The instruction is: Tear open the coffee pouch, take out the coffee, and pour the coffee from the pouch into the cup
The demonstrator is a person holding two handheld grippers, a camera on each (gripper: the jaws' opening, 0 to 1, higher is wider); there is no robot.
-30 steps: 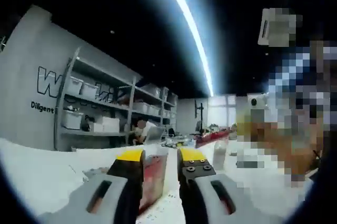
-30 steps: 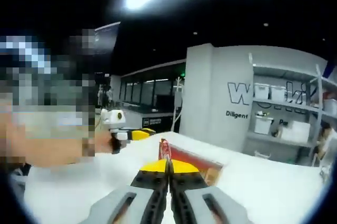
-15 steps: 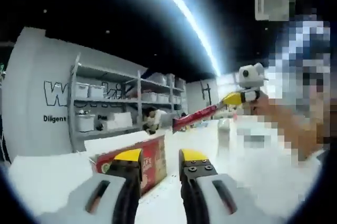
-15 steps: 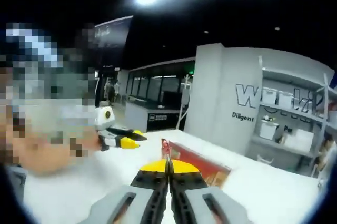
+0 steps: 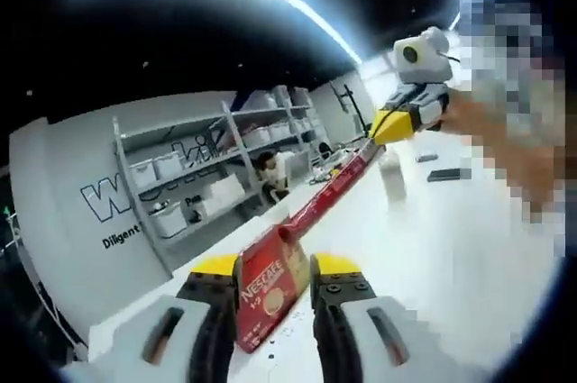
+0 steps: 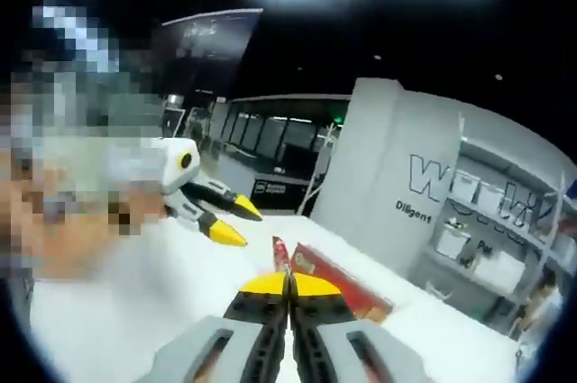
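Pouch (image 5: 270,291): sitting between the left gripper (image 5: 268,273) jaws, apparently clamped. Strip (image 5: 332,191): now peeling away from pouch top, where half a second ago it was separate; right gripper (image 6: 289,279) pinching it, jaws together. Tearing seems underway; cup unseen. Shelves (image 5: 194,186) standing behind.

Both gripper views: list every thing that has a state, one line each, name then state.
coffee pouch: red, between the left tongs' jaws, a strip torn along its top but attached at one end.
torn strip: stretched taut to the right tongs.
left tongs: shut on the coffee pouch.
right tongs: shut on the torn strip.
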